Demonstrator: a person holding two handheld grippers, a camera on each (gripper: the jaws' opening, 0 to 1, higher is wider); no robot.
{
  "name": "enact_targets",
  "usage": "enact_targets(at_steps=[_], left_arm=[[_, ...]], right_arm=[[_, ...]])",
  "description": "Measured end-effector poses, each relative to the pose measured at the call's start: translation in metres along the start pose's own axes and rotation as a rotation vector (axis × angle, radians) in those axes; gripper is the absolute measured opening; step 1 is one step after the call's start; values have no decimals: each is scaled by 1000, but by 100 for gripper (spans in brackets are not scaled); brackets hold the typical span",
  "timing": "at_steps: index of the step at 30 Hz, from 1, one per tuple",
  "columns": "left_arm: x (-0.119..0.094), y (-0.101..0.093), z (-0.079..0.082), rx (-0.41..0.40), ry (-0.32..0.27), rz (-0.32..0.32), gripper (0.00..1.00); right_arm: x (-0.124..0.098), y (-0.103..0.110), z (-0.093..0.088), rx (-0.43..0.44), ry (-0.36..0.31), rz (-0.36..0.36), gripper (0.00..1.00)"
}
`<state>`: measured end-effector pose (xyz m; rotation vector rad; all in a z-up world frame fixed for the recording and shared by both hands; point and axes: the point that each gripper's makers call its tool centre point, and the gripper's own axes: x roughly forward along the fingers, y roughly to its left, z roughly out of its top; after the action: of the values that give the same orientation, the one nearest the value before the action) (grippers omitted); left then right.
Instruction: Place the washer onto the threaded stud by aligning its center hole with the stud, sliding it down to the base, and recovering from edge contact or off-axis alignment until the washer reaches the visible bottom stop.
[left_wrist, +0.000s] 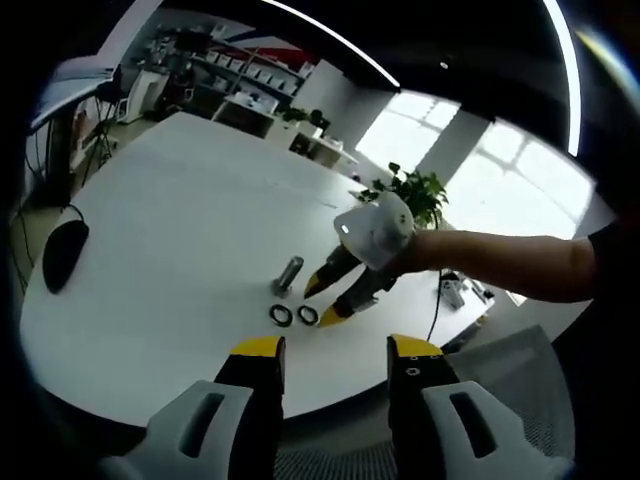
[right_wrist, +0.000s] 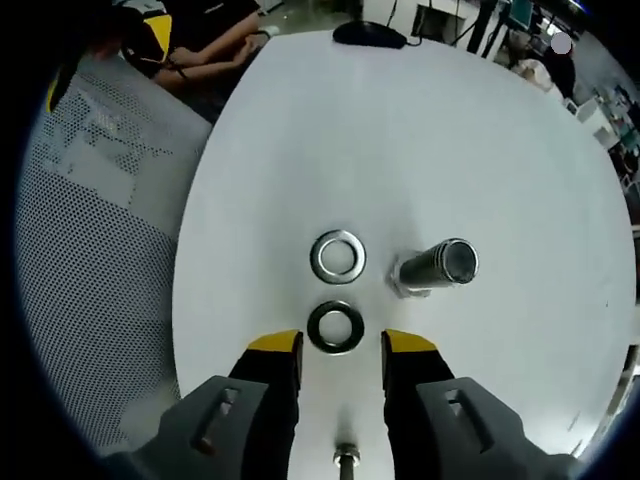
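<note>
The right hand-held gripper is hovering with jaws spread just short of the dark washer lying flat on the white counter, a silver washer lying just beyond and the threaded stud standing right of it, while the left hand-held gripper is hanging spread at the near edge.

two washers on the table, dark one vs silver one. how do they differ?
Colour: the dark washer is black, the silver washer is bright metal.
Place: the dark washer lies just ahead of the right gripper, between its open fingers; the silver washer lies farther out, beside the threaded stud.
Shared: both lie flat on the white table, similar in size, neither on the stud yet.
</note>
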<state>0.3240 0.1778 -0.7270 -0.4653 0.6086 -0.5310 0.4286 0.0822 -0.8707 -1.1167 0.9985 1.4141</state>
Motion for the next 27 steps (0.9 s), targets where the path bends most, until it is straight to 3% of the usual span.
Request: enact_targets(at_steps=[7,11,18,27], left_arm=[[0,-1,-1,-3,4,-4,39],[0,0,-1,-3,9,2,39],[0,-2,0,-1,5,-8,39],[1,-1,-2,-3,19,-5,39]], right_arm=[[0,0,5,-5,-5,-14,32],[0,6,7,-93,25,-4,26],[-1,1,6,-11,-18,-9,24],[-4,8,6,-40,-41,5,23]])
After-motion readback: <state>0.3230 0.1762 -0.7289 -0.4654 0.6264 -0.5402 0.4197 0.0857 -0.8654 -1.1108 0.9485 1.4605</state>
